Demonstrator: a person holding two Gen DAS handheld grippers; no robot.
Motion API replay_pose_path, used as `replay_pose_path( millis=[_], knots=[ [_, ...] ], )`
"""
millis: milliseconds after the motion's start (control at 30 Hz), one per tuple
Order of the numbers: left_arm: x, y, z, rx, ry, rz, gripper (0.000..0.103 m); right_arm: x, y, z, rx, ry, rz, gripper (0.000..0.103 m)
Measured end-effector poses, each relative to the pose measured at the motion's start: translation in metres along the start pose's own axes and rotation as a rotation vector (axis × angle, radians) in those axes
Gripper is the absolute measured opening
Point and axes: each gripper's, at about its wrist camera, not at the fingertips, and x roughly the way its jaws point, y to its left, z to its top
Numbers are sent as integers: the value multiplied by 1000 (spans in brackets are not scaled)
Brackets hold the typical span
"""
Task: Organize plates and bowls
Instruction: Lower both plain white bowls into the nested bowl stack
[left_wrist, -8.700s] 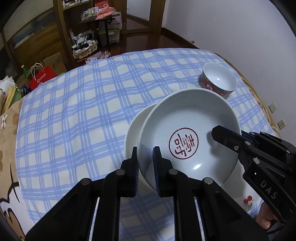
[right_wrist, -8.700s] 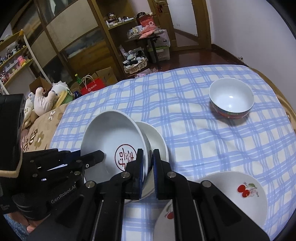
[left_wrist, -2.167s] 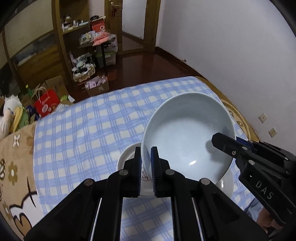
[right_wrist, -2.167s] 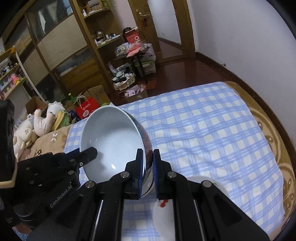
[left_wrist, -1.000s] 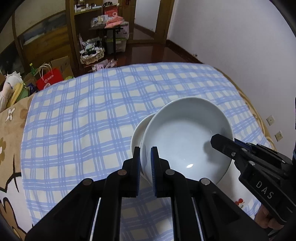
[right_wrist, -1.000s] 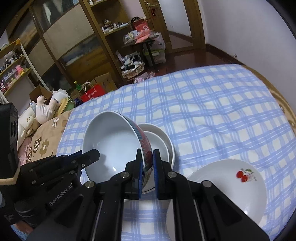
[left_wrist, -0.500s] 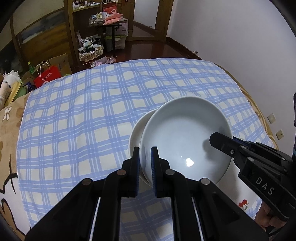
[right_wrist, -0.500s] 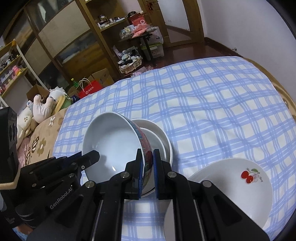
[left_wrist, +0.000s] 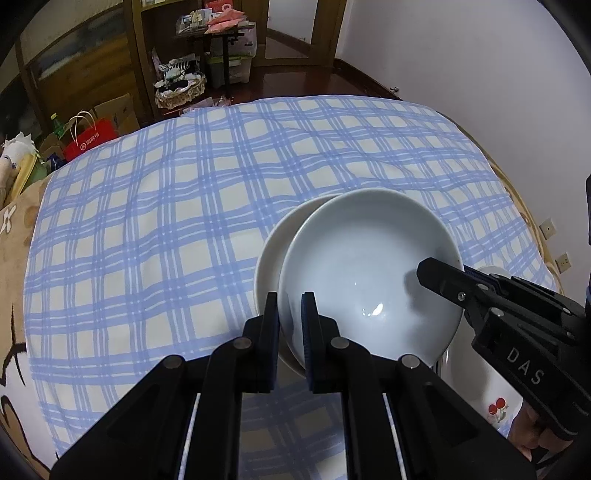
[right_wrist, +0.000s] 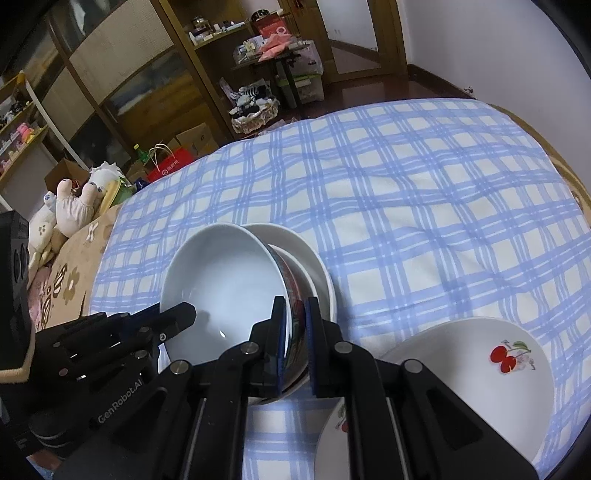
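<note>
Pinching opposite rims of one bowl (left_wrist: 369, 266) with left gripper (left_wrist: 290, 314) and right gripper (right_wrist: 295, 321) together. Holding it tilted over stacked white dishes (right_wrist: 314, 266), cherry plate (right_wrist: 480, 369) lying at four o'clock.

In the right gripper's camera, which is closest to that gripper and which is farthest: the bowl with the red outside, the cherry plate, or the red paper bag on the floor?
1. White bowl with red patterned outside: clamped between the right gripper fingers.
2. White cherry-printed plate: on the blue checked tablecloth, lower right.
3. Red paper shopping bag: on the floor past the table, upper left.
</note>
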Motion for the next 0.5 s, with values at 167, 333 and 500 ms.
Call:
replay_pose_path(
  millis=[167, 333, 500],
  knots=[
    [2, 2, 1, -3, 0, -1, 10, 1, 1, 1, -7, -1, -1, 11],
    [3, 3, 0, -8, 6, 2, 10, 3, 5, 0, -27, 6, -15, 11],
    [5, 0, -1, 14, 15, 10, 10, 2, 6, -1, -20, 5, -13, 11]
  ],
)
